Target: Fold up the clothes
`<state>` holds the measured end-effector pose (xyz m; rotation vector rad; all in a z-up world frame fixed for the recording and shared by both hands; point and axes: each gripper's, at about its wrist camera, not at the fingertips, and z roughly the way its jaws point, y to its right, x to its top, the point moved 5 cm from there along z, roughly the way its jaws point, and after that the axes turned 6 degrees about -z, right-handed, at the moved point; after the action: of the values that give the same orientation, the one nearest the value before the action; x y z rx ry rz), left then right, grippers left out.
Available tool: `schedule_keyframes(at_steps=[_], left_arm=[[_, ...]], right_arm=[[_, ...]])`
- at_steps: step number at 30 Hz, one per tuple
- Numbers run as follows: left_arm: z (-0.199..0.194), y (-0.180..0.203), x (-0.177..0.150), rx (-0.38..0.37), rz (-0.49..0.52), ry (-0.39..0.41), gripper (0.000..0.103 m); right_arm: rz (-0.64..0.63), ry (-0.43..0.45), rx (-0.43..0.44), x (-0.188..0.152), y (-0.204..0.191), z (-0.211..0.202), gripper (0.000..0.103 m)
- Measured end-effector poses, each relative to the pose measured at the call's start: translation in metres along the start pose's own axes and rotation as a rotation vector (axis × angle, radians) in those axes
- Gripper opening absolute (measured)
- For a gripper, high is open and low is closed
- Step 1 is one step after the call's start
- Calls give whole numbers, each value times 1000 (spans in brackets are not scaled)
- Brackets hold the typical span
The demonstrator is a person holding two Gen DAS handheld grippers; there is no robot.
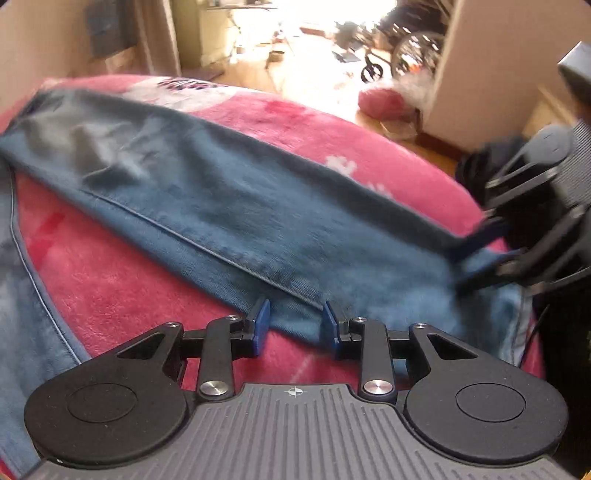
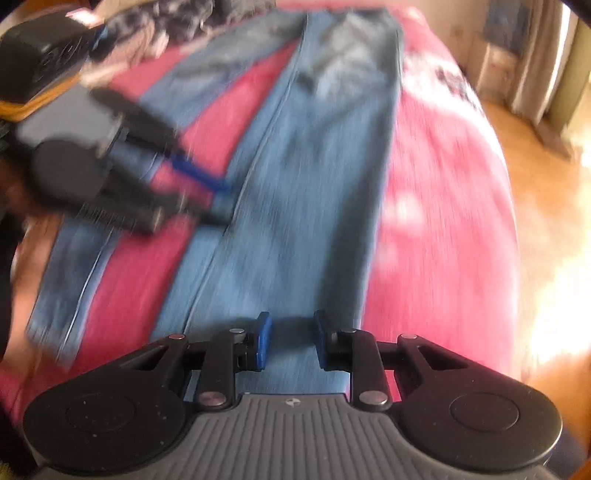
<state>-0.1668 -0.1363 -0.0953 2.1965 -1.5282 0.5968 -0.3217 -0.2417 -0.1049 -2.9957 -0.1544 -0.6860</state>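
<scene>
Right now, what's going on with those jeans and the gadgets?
A person is holding a two-finger gripper in each hand over blue jeans spread flat on a pink blanket, about to fold them. The left gripper and the right gripper are both open near the edges of one trouser leg. Nothing is folded yet.

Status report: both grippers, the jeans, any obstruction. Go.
Left gripper open at one jeans leg's edge. Right gripper open over the same leg near its hem, nothing gripped. Jeans flat, legs spread, on pink blanket. Dark clothes pile beyond the waistband, no obstruction.
</scene>
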Motion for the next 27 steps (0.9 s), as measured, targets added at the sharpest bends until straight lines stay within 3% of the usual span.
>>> schedule_keyframes(at_steps=[2, 6, 17, 22, 27], left_arm=[[-4, -2, 3, 0, -10, -7, 31], [-12, 0, 0, 4, -17, 6, 31], [-17, 22, -30, 36, 108, -56, 33], [-21, 4, -27, 124, 64, -72, 34], [-36, -37, -27, 231, -83, -61, 37]], right_arm=[[7, -26, -13, -8, -4, -13, 26], [18, 61, -45, 6, -8, -23, 26], [45, -12, -37, 4, -32, -23, 26], [79, -29, -67, 9, -34, -20, 26], [9, 16, -214, 34, -32, -7, 28]])
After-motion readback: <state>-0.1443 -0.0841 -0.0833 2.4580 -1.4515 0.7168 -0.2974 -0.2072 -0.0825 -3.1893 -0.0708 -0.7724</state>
